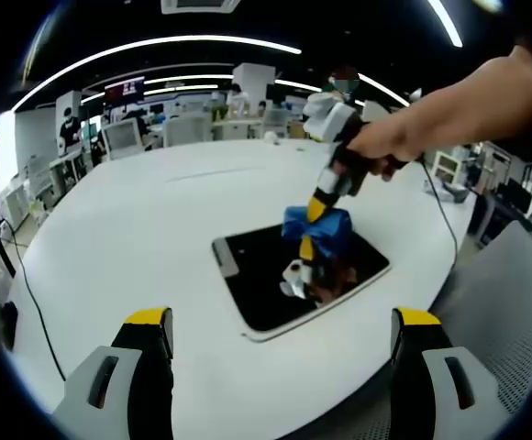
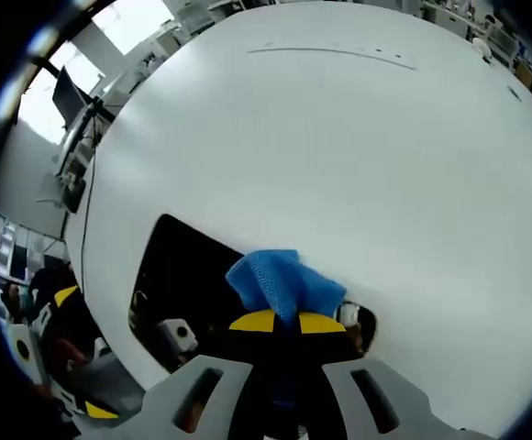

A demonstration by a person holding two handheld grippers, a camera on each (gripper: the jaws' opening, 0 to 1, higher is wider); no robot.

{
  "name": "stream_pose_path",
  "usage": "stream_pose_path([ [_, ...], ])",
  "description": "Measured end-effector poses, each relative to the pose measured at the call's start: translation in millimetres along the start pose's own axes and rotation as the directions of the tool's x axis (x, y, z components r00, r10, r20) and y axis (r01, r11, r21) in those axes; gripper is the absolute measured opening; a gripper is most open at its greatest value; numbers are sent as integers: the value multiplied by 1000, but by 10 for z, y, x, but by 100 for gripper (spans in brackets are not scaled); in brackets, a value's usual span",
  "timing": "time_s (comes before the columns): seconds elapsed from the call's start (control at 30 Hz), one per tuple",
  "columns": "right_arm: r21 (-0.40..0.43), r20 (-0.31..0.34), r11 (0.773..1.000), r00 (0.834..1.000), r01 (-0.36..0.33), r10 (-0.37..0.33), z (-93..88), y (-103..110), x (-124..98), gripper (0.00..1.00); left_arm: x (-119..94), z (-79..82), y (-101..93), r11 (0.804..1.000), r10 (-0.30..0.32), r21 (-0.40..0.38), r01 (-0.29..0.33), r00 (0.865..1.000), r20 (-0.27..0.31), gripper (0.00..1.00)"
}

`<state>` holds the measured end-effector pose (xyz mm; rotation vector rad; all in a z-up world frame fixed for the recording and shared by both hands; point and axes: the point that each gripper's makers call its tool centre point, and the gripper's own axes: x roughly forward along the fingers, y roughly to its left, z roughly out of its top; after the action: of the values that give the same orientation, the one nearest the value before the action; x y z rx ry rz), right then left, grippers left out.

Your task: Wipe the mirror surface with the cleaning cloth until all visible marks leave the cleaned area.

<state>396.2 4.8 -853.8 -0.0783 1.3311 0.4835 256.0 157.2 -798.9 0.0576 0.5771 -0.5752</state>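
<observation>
The mirror (image 1: pixel 257 284), a dark rectangular pane with a thin white frame, lies flat on the white round table (image 1: pixel 138 220). From the right, a person's hand brings my right gripper (image 1: pixel 314 236) down onto the glass, where it presses a bunched blue cloth (image 1: pixel 319 225). In the right gripper view the yellow-tipped jaws of the right gripper (image 2: pixel 286 323) are shut on the blue cloth (image 2: pixel 275 280) over the mirror (image 2: pixel 179 266). The glass reflects the gripper. My left gripper (image 1: pixel 282 319) hovers near the mirror's close edge, open wide and holding nothing.
A grey chair back (image 1: pixel 504 302) stands at the table's right edge. A black cable (image 1: pixel 442 215) runs over the table there, and another cable (image 1: pixel 27 293) hangs at the left. Desks, monitors and people sit far behind. Broad bare tabletop (image 2: pixel 339 137) stretches beyond the mirror.
</observation>
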Motion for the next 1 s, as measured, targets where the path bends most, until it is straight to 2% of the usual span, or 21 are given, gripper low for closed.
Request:
stream_pose_path([
  [0.53,-17,12,999,999,-44,44,133,337,60,1,7,-34,-25,1000,-13,-21,12,1000,-12,99],
  [0.8,-14,28,998,997,-65,66,271,511,185,1,1,-30,-57,999,-26,-23,26,1000,-17,99],
  [1.0,-28,35,996,995,-88,89,341,743,253,1,-7,-33,-39,1000,-20,-24,19,1000,-18,99],
])
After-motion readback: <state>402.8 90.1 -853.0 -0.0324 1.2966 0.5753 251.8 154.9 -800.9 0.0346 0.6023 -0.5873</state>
